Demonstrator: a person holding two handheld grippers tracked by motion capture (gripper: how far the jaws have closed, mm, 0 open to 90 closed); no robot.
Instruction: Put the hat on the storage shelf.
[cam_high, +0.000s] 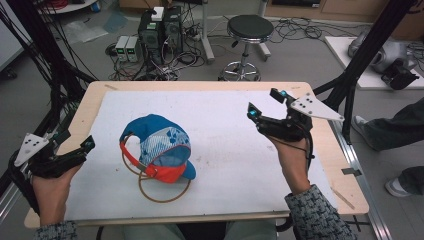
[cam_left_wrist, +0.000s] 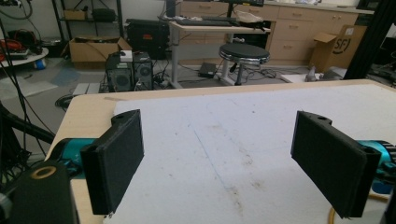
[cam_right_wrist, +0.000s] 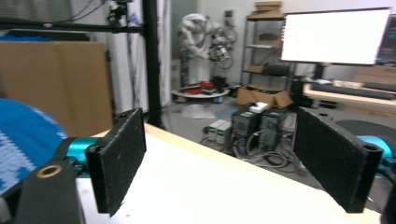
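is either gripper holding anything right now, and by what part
Nothing is held. The left gripper and right gripper both have jaws open and empty, apart from the cap on the table.

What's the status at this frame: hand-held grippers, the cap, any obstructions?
Left hand-held gripper open, at table's left edge. Right hand-held gripper open, raised right of centre. Blue cap on white mat, untouched, tan ring beside it. Nothing between grippers and cap.

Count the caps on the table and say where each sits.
1: a blue cap with an orange brim lies left of centre on the white mat, between the two grippers.
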